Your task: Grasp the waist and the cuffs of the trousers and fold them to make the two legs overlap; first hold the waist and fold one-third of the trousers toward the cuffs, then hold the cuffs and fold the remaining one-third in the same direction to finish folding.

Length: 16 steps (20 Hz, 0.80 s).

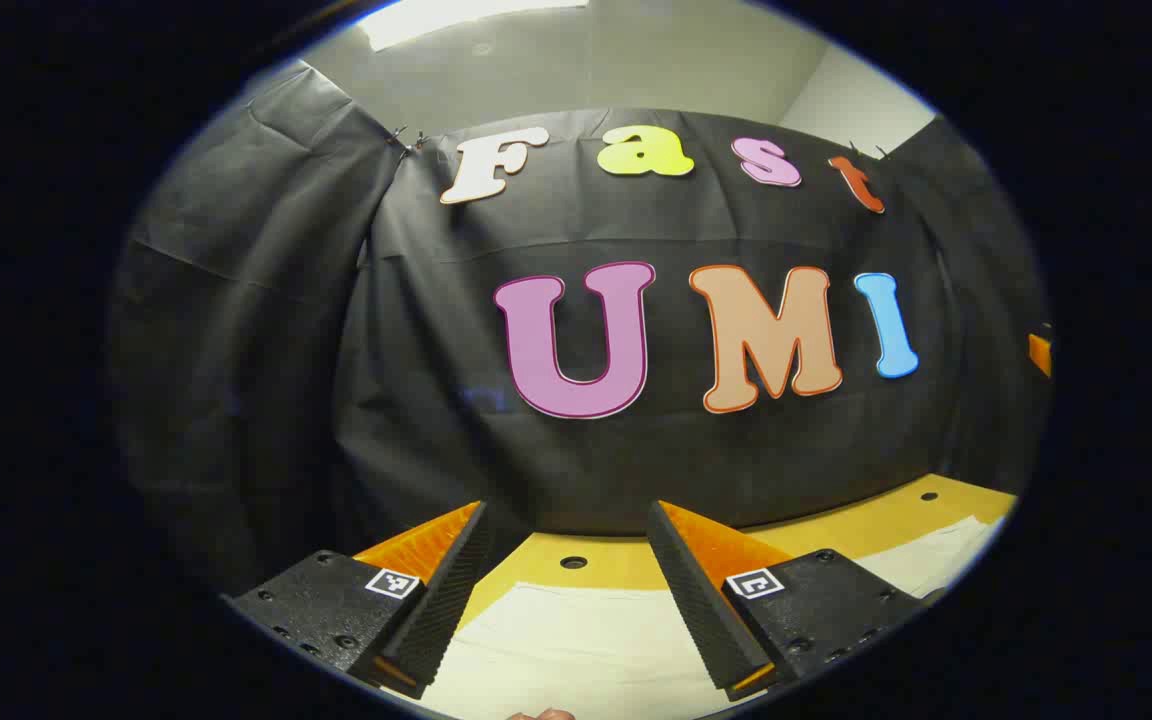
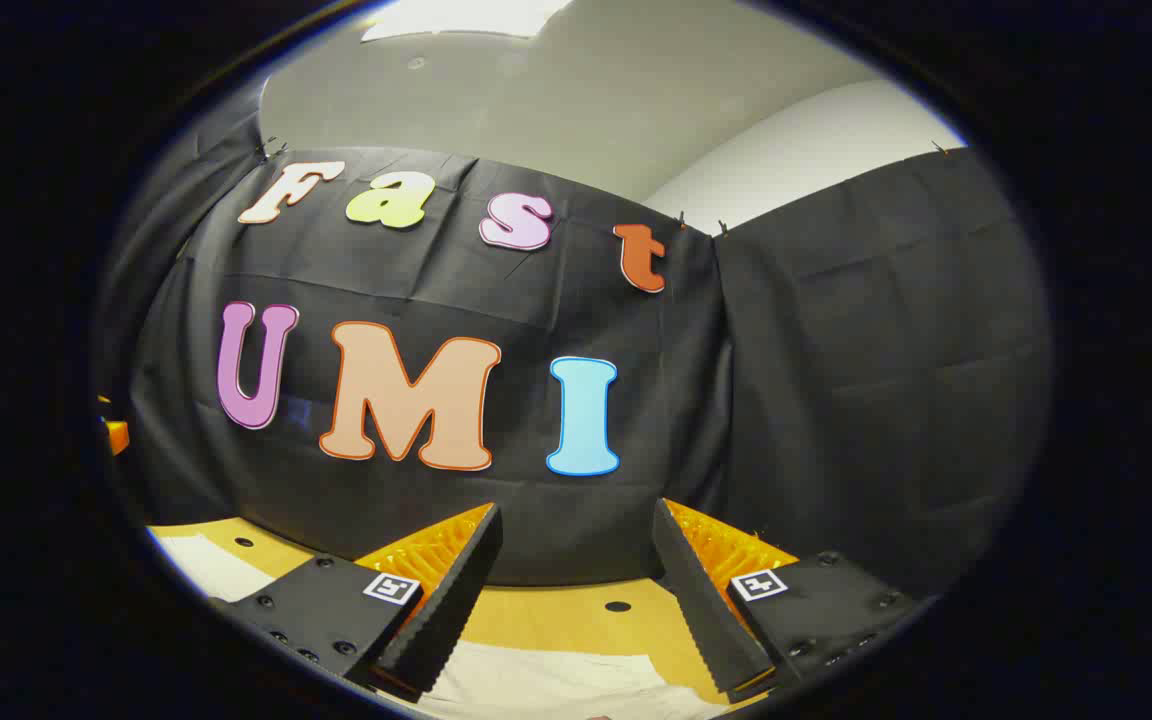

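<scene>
Left gripper view: left gripper (image 1: 568, 590) and right gripper (image 2: 576, 600), both wide and empty, raised above pale trousers (image 1: 576, 650) lying flat on the near table (image 1: 616, 565); folding apparently not yet begun.

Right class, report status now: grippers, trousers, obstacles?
Left gripper open, empty. Right gripper open, empty. Trousers flat on table, untouched. Nothing blocking.

Plain cream-white cloth trousers (image 1: 576, 650) lie on the yellow wooden table (image 1: 626, 562) dotted with dark holes.
</scene>
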Available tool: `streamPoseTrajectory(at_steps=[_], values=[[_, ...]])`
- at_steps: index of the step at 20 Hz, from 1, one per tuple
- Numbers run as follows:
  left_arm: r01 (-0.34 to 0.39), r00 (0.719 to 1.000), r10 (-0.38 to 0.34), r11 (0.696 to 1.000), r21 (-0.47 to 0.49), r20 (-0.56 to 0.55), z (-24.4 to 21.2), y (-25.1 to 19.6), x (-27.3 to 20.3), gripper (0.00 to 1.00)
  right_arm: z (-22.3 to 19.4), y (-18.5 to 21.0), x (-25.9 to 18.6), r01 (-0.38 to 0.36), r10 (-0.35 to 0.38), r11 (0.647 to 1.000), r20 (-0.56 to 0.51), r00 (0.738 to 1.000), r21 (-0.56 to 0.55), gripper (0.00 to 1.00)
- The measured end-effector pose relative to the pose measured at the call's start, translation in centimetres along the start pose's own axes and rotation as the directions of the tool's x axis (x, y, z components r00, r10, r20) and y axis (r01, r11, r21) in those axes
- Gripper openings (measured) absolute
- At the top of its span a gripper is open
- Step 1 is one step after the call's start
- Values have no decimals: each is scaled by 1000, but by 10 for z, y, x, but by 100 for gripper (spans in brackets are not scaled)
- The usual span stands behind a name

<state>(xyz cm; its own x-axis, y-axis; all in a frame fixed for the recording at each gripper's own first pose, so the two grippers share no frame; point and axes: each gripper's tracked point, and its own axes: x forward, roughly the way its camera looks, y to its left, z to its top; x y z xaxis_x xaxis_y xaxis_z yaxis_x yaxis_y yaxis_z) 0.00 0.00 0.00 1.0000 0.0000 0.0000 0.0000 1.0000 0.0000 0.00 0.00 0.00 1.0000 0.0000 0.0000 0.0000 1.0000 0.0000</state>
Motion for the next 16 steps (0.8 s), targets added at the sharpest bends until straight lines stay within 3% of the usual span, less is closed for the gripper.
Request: streamPoseTrajectory(at_steps=[4, 16], values=[[-16, 1000, 16, 1000, -6, 2, 1, 0, 2, 95, -5, 8, 6, -36, 36, 999, -14, 999, 6, 96], [-26, 1000, 26, 1000, 13, -6, -2, -3, 0, 95, -20, 10, 8, -49, 49, 999, -36, 998, 1, 97]])
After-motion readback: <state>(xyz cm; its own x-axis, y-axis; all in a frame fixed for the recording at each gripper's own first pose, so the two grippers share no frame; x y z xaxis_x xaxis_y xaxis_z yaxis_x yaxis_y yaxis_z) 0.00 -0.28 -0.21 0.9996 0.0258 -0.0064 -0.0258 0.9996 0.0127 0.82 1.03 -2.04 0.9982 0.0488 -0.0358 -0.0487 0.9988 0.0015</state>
